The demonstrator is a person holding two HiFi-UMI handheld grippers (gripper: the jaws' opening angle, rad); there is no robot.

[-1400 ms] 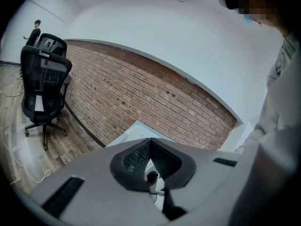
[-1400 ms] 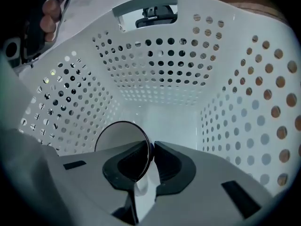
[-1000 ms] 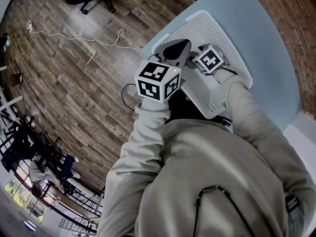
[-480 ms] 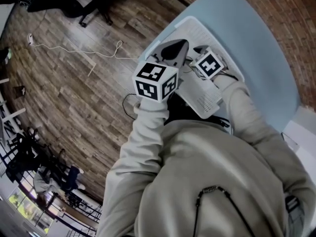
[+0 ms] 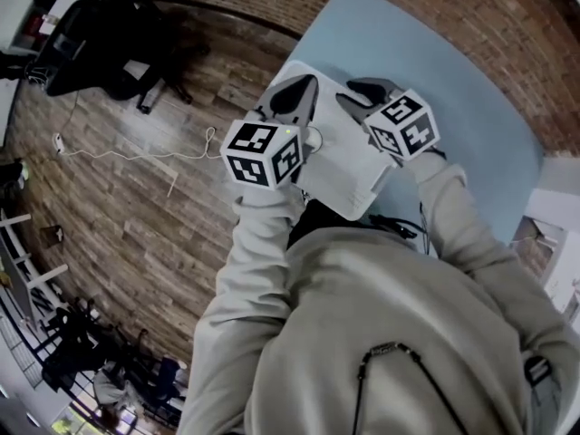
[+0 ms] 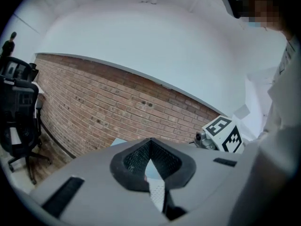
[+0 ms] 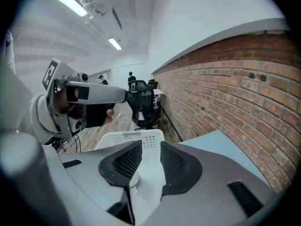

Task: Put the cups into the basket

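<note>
A white perforated basket (image 5: 349,161) stands on the light blue table (image 5: 426,43), near its edge. No cup shows in any view, and the arms hide part of the basket's inside. My left gripper (image 5: 292,89) hovers over the basket's left side; in the left gripper view its jaws (image 6: 150,142) meet at the tips, shut on nothing. Above the basket's right side my right gripper (image 5: 364,89) hangs. Its jaws (image 7: 150,147) have just been closing and still stand apart, with only the basket (image 7: 141,138) seen through the gap.
A brick wall (image 5: 507,25) runs behind the table. Wooden floor (image 5: 136,207) lies to the left, with a white cable (image 5: 136,152) and black office chairs (image 5: 100,34). A white box (image 5: 553,234) sits at the right edge. My sleeves and torso fill the lower head view.
Both grippers have risen from the basket, the right one more, and it now tilts less steeply down. The head view has swung toward the brick wall.
</note>
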